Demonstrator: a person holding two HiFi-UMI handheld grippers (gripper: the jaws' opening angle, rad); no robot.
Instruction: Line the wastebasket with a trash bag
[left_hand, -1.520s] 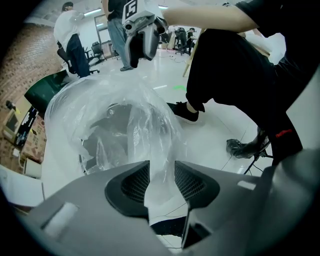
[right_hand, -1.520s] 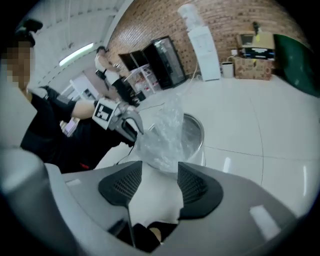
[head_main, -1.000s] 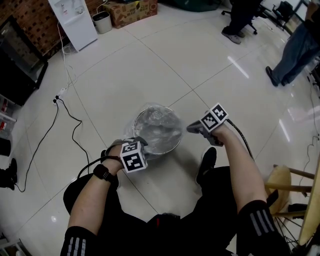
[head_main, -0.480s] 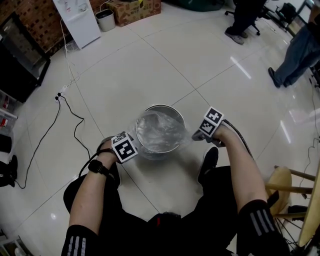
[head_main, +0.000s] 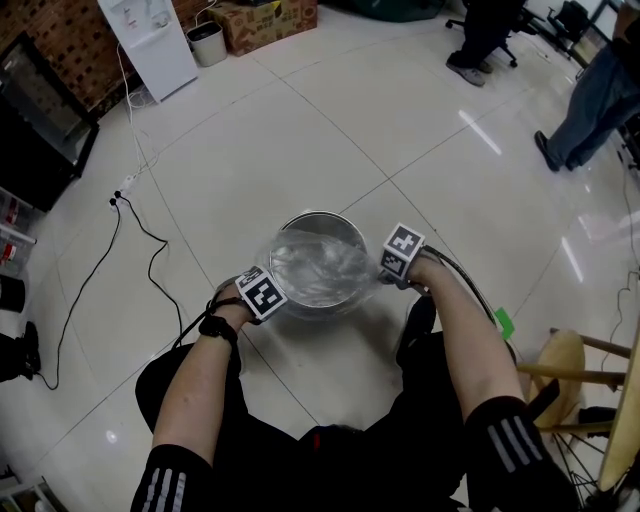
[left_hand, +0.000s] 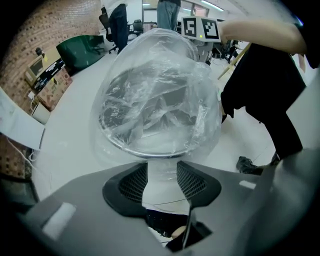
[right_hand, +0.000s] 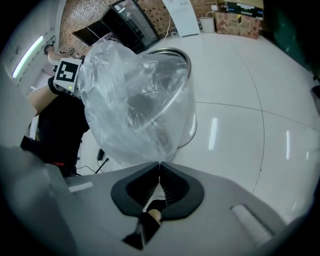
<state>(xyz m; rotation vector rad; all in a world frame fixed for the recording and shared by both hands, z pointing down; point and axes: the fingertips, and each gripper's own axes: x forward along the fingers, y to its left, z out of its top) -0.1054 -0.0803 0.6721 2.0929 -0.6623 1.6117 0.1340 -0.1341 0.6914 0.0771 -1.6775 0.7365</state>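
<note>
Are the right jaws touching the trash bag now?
Touching. The right gripper view shows the right gripper, jaws shut, pinching the trash bag by its edge, the film drawn to a point there.

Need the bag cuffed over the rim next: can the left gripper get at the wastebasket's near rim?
Probably yes. The left gripper hangs just short of the wastebasket rim. Its jaws have just been opening with only trash bag film between them; nothing else intervenes.

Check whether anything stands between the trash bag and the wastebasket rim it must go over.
Nothing visible blocks it. The trash bag already sits in the mouth of the wastebasket, draped over its near rim, with the right gripper shut on the bag's edge.
</note>
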